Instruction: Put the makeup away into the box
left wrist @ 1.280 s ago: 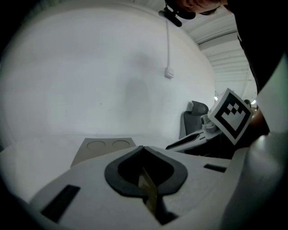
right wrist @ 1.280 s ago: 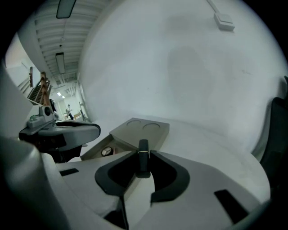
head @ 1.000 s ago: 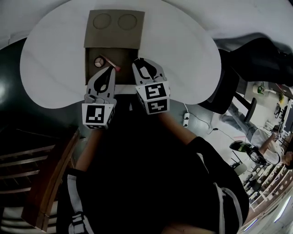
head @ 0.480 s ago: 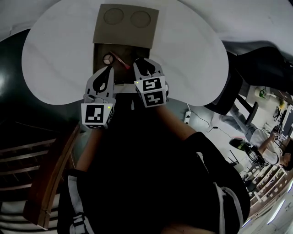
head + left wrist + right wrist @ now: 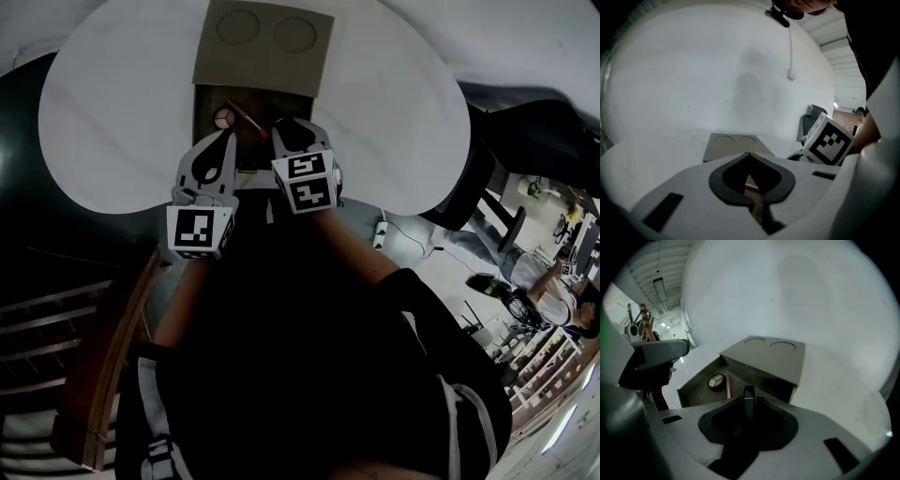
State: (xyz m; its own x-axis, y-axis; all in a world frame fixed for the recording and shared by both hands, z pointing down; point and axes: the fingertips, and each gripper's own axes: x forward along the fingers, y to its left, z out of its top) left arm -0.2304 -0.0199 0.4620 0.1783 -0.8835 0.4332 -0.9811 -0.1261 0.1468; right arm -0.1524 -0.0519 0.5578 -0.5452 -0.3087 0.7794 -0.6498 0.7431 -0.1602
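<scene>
The right gripper has come down a good bit in the last moment. A second ago it was up and back from the box. Now its tip hangs right at the near right corner of the open part. It is pinching a black tube, which sticks up between its jaws.

The left gripper has slid only a little closer to the box's near edge. Its jaws are pressed together with nothing in them.

The box sits on the white table with its lid flipped back. Inside lie a round compact and a pink stick, just beside each other.

So two bits of makeup are put away, and I think the tube is about to go in too. It is not in yet. The hand needs to go a little further over the hole and then let go.
</scene>
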